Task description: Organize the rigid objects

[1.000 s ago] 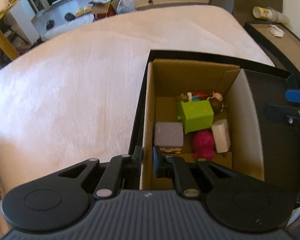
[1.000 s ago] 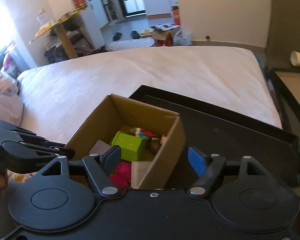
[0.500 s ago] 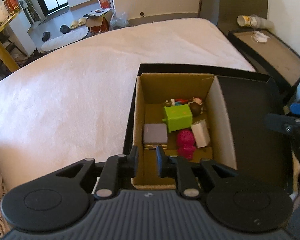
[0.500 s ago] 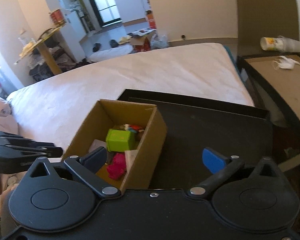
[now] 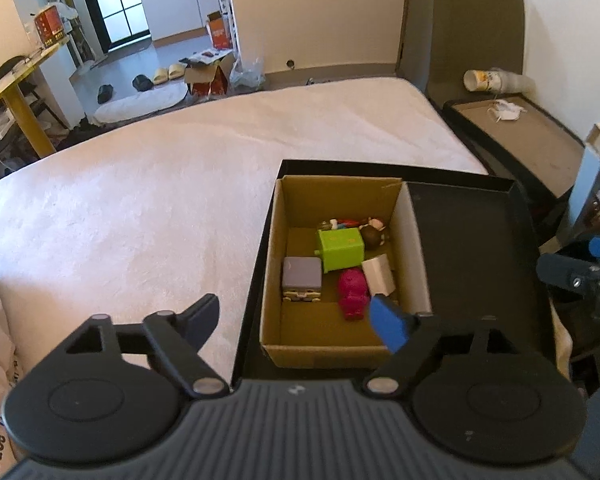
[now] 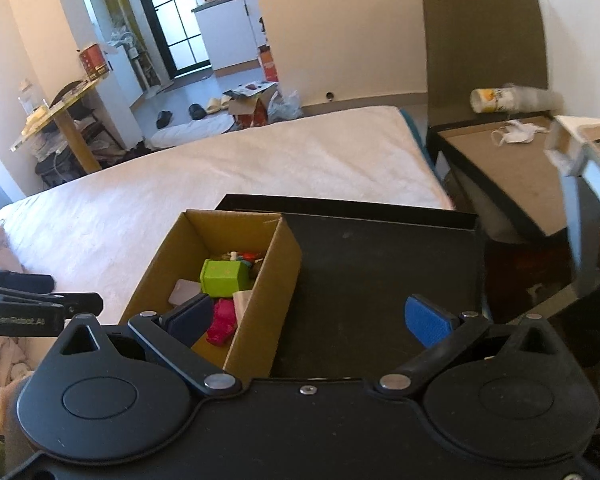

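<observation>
- Your left gripper (image 5: 296,314) has just spread its jaws wide, nothing between them; your right gripper (image 6: 310,318) gapes fully, empty too.
- The toys (image 5: 340,254) sit in the cardboard box (image 5: 274,240), on the black tray's (image 5: 472,248) left side.
- This looks like the release step; next, find anything unsorted.

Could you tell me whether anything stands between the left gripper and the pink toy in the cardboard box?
Nothing visible does. The left gripper hangs open above the cardboard box, whose top is open, and the pink toy lies uncovered beside the green cube.
</observation>
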`<state>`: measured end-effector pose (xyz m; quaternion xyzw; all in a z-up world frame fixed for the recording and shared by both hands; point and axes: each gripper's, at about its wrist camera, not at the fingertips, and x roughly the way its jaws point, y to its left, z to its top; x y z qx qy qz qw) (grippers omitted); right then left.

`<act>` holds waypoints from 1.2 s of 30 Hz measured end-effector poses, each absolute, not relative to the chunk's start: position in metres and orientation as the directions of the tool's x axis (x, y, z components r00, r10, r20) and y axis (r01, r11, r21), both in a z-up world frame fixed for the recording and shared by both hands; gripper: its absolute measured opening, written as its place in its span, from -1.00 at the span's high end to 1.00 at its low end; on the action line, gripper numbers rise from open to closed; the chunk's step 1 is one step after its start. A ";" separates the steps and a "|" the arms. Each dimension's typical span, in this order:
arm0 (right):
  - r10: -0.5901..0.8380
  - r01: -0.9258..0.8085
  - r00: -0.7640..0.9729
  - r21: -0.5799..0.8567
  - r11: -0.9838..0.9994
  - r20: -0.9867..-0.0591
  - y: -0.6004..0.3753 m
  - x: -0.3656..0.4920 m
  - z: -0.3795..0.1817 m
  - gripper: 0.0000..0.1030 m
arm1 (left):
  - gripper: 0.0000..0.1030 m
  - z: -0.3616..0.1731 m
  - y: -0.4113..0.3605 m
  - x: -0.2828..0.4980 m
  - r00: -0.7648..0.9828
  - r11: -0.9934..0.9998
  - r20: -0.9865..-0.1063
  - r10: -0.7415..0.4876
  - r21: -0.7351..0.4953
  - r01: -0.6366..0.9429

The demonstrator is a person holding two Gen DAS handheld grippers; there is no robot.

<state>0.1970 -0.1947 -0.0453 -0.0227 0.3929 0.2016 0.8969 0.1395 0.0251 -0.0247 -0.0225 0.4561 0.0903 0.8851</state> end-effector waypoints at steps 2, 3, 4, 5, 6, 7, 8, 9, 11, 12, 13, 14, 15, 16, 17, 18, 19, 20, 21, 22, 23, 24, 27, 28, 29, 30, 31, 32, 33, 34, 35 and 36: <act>0.345 -0.383 0.614 0.114 0.917 -0.710 -0.196 0.190 -0.043 -1.00 | -0.69 -0.021 0.022 0.133 0.576 0.983 -0.806 0.137 0.036 -0.182; 0.348 -0.384 0.614 0.117 0.916 -0.708 -0.197 0.187 -0.042 -1.00 | -0.71 -0.019 0.021 0.129 0.580 0.983 -0.804 0.135 0.034 -0.182; 0.348 -0.383 0.616 0.117 0.916 -0.707 -0.198 0.183 -0.040 -1.00 | -0.74 -0.018 0.020 0.125 0.582 0.983 -0.802 0.134 0.033 -0.182; 0.346 -0.382 0.618 0.116 0.917 -0.705 -0.198 0.180 -0.039 -1.00 | -0.77 -0.015 0.019 0.121 0.586 0.983 -0.800 0.133 0.031 -0.182; 0.345 -0.380 0.622 0.114 0.918 -0.703 -0.198 0.177 -0.038 -1.00 | -0.79 -0.014 0.019 0.118 0.587 0.983 -0.798 0.134 0.031 -0.182; 0.343 -0.379 0.626 0.111 0.919 -0.700 -0.199 0.173 -0.036 -1.00 | -0.80 -0.012 0.018 0.115 0.589 0.982 -0.797 0.137 0.033 -0.185; 0.341 -0.378 0.631 0.108 0.919 -0.697 -0.199 0.169 -0.034 -1.00 | -0.80 -0.010 0.018 0.111 0.590 0.982 -0.795 0.138 0.032 -0.186; 0.342 -0.378 0.634 0.107 0.919 -0.694 -0.199 0.166 -0.033 -1.00 | -0.81 -0.009 0.018 0.106 0.595 0.982 -0.792 0.135 0.027 -0.187; 0.344 -0.378 0.638 0.110 0.919 -0.689 -0.199 0.159 -0.029 -1.00 | -0.82 -0.005 0.017 0.098 0.605 0.983 -0.786 0.127 0.016 -0.185; 0.343 -0.375 0.642 0.110 0.920 -0.686 -0.200 0.156 -0.027 -1.00 | -0.83 -0.003 0.017 0.094 0.609 0.982 -0.783 0.126 0.013 -0.186; 0.342 -0.373 0.646 0.108 0.922 -0.682 -0.200 0.153 -0.025 -1.00 | -0.84 -0.001 0.016 0.091 0.613 0.982 -0.780 0.126 0.011 -0.188; 0.342 -0.372 0.651 0.108 0.922 -0.677 -0.200 0.149 -0.022 -1.00 | -0.86 0.002 0.016 0.087 0.620 0.982 -0.775 0.123 0.006 -0.188; 0.346 -0.373 0.654 0.111 0.921 -0.672 -0.201 0.146 -0.020 -1.00 | -0.89 0.004 0.015 0.084 0.625 0.982 -0.771 0.120 0.002 -0.187; 0.350 -0.374 0.657 0.114 0.920 -0.668 -0.201 0.143 -0.018 -1.00 | -0.91 0.006 0.015 0.080 0.630 0.982 -0.768 0.119 -0.002 -0.188; 0.353 -0.374 0.660 0.117 0.920 -0.663 -0.202 0.139 -0.016 -1.00 | -0.94 0.008 0.014 0.076 0.635 0.982 -0.763 0.118 -0.004 -0.187; 0.356 -0.374 0.663 0.120 0.920 -0.659 -0.203 0.135 -0.014 -1.00 | -0.94 0.010 0.014 0.073 0.641 0.982 -0.758 0.118 -0.006 -0.187; 0.358 -0.373 0.664 0.124 0.919 -0.656 -0.203 0.132 -0.013 -1.00 | -0.95 0.012 0.014 0.069 0.647 0.982 -0.753 0.119 -0.007 -0.189; 0.361 -0.371 0.665 0.130 0.919 -0.653 -0.204 0.128 -0.012 -1.00 | -0.95 0.015 0.014 0.065 0.653 0.982 -0.748 0.118 -0.010 -0.189; 0.362 -0.370 0.667 0.133 0.920 -0.651 -0.204 0.124 -0.011 -1.00 | -0.95 0.016 0.014 0.060 0.658 0.982 -0.744 0.117 -0.013 -0.190; 0.363 -0.369 0.669 0.135 0.920 -0.648 -0.205 0.120 -0.009 -1.00 | -0.96 0.018 0.014 0.056 0.663 0.981 -0.739 0.117 -0.017 -0.192; 0.362 -0.367 0.672 0.135 0.921 -0.646 -0.206 0.116 -0.008 -1.00 | -0.96 0.020 0.014 0.053 0.668 0.982 -0.735 0.116 -0.018 -0.190; 0.361 -0.364 0.674 0.136 0.922 -0.644 -0.207 0.113 -0.007 -1.00 | -0.96 0.021 0.013 0.050 0.671 0.982 -0.732 0.115 -0.016 -0.186; 0.363 -0.363 0.675 0.140 0.921 -0.642 -0.209 0.105 -0.003 -1.00 | -0.97 0.025 0.011 0.039 0.685 0.984 -0.719 0.113 -0.015 -0.179; 0.364 -0.362 0.677 0.141 0.921 -0.640 -0.210 0.103 -0.003 -1.00 | -0.97 0.026 0.011 0.035 0.688 0.984 -0.717 0.115 -0.014 -0.180; 0.363 -0.359 0.679 0.142 0.922 -0.638 -0.211 0.101 -0.002 -1.00 | -0.97 0.027 0.011 0.032 0.688 0.983 -0.716 0.119 -0.011 -0.182; 0.361 -0.355 0.680 0.144 0.924 -0.639 -0.211 0.099 -0.002 -1.00 | -0.97 0.028 0.011 0.030 0.689 0.983 -0.714 0.122 -0.009 -0.183; 0.359 -0.351 0.679 0.146 0.925 -0.640 -0.211 0.097 -0.002 -1.00 | -0.97 0.029 0.011 0.027 0.694 0.983 -0.710 0.123 -0.009 -0.184; 0.359 -0.351 0.679 0.146 0.925 -0.641 -0.211 0.095 -0.002 -1.00 | -0.97 0.030 0.012 0.022 0.701 0.983 -0.703 0.121 -0.015 -0.185; 0.359 -0.352 0.680 0.145 0.925 -0.639 -0.211 0.093 -0.001 -1.00 | -0.97 0.031 0.013 0.019 0.706 0.982 -0.698 0.117 -0.024 -0.186; 0.359 -0.352 0.683 0.144 0.925 -0.636 -0.212 0.092 -0.001 -1.00 | -0.97 0.031 0.014 0.015 0.711 0.982 -0.695 0.110 -0.036 -0.187; 0.360 -0.351 0.687 0.146 0.925 -0.631 -0.212 0.088 0.000 -1.00 | -0.97 0.031 0.014 0.013 0.713 0.981 -0.694 0.104 -0.044 -0.187; 0.366 -0.352 0.689 0.152 0.924 -0.626 -0.213 0.085 0.001 -1.00 | -0.97 0.031 0.014 0.010 0.713 0.981 -0.693 0.101 -0.048 -0.186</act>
